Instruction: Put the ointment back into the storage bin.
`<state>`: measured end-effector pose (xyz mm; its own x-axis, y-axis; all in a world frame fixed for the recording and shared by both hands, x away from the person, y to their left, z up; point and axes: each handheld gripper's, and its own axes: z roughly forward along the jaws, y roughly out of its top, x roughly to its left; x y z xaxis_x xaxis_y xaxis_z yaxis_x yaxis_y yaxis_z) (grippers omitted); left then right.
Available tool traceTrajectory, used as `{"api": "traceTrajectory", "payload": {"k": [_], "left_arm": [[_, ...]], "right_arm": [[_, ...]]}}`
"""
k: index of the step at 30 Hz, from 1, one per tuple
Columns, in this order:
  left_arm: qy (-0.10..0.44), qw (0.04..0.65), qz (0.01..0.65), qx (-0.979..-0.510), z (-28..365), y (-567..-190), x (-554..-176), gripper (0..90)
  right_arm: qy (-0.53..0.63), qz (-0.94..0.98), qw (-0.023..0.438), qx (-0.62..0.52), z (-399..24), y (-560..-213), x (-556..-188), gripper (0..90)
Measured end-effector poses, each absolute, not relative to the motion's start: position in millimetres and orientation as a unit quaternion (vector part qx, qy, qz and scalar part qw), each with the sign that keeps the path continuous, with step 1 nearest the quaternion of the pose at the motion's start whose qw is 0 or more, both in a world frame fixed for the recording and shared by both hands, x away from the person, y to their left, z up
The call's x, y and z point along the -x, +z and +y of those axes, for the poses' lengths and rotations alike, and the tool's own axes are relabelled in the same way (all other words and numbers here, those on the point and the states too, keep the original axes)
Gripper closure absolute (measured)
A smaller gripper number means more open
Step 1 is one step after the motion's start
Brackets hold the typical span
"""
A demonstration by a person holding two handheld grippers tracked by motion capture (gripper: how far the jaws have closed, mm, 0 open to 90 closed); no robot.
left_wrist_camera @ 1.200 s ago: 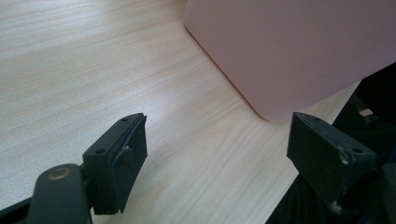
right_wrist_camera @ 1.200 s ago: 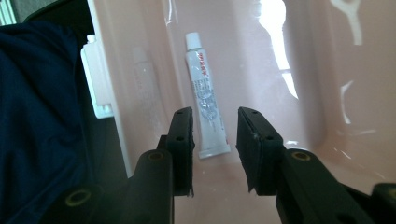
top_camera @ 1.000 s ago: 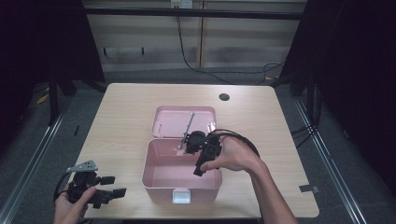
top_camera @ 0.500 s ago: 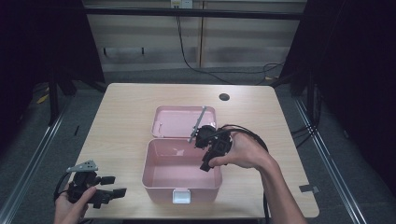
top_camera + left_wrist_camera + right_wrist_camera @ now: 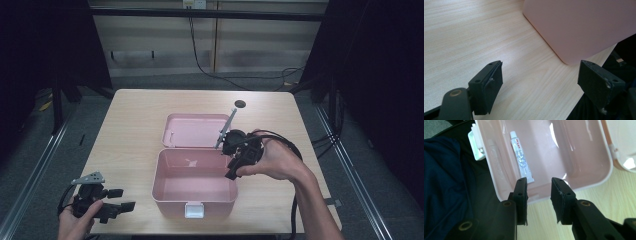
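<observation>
Pale wood-grain worktop [image 5: 135, 125], small dark disc [image 5: 240, 104] near far edge; dark room, grey floor, cables along the back wall. Open pink box [image 5: 195, 192] sits mid-worktop, lid [image 5: 192, 130] laid flat behind, white tube [image 5: 521, 157] inside. Left tool [image 5: 117, 199] at near-left corner, jaws spread, empty; right tool [image 5: 538, 191] over the box's right rim, jaws slightly apart, empty.

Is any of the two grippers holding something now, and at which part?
Nothing is held. The left gripper is open above bare table; the right gripper is open with nothing between its jaws, near the pink box where a small tube lies.
</observation>
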<state>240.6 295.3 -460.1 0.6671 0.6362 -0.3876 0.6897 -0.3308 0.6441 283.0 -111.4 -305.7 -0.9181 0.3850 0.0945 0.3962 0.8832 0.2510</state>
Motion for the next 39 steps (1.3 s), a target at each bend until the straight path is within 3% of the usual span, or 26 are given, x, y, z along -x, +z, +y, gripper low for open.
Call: {"api": "traceTrajectory", "payload": {"k": [13,39], "left_arm": [[-0.037,0.412,0.403,-0.817,294,-460,-240,19.9],[-0.035,0.409,0.404,-0.818,294,-460,-241,19.9]], "right_arm": [[-0.141,-0.963,0.015,0.229,-144,-310,-280,66.0],[-0.137,-0.951,0.033,0.275,-192,-365,-266,61.0]]}}
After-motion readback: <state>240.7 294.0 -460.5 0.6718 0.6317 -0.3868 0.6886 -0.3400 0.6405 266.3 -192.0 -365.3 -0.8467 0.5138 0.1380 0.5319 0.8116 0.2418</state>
